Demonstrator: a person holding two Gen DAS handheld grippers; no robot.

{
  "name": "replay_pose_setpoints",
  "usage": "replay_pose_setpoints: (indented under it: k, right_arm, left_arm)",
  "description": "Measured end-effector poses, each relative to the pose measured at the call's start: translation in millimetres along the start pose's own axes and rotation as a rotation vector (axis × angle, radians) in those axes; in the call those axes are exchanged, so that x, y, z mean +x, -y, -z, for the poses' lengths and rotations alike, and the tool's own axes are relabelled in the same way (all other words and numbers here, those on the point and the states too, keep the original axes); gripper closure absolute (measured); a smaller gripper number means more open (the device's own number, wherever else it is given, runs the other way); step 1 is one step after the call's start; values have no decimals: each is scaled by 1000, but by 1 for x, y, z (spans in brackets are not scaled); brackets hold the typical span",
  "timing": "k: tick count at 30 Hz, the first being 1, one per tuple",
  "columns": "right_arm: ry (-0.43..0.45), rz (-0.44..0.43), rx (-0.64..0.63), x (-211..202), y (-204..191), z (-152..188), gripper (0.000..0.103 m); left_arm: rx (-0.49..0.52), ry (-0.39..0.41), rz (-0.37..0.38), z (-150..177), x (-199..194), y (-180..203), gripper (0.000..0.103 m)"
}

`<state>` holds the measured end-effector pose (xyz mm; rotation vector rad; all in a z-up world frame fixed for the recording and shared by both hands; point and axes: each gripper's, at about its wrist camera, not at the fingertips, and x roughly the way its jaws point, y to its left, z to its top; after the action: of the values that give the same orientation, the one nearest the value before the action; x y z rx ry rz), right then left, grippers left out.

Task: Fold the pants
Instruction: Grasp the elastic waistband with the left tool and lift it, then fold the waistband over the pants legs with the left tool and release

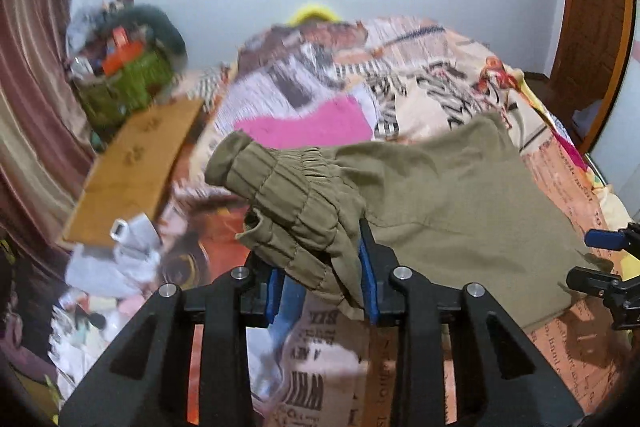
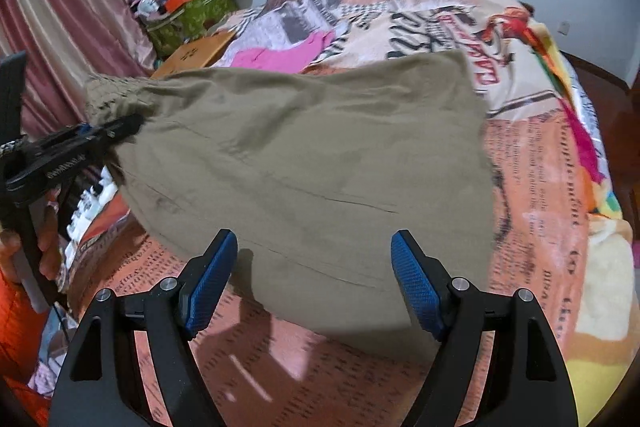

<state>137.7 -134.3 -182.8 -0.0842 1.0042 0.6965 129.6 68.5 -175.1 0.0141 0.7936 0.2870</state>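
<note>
The olive pants [image 1: 440, 195] were gripped at the waistband by the left gripper [image 1: 324, 283] for folding over the bed [image 2: 540, 187]; the right gripper [image 2: 314, 283], lower centre, was held wide and empty.

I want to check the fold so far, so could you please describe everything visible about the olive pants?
The olive pants look like thin woven cotton, with a gathered elastic waistband. They are folded over into a broad panel lying on the printed bedspread. The left gripper pinches the bunched waistband end and lifts it off the bed. The right gripper is open at the near edge, pads apart and not gripping.
</note>
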Motion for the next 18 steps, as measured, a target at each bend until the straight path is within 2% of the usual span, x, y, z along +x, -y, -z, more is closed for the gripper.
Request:
replay_pose_setpoints:
  k: [6, 13, 18]
  right_arm:
    - [-40, 67, 88, 5, 36, 19, 27]
    - [-44, 35, 141, 2, 52, 34, 26]
    - [-39, 24, 144, 3, 52, 36, 24]
  left_arm:
    - [64, 71, -3, -16, -18, 21, 74]
    - [204, 164, 33, -36, -41, 71, 78]
    - [282, 205, 88, -45, -51, 108, 81]
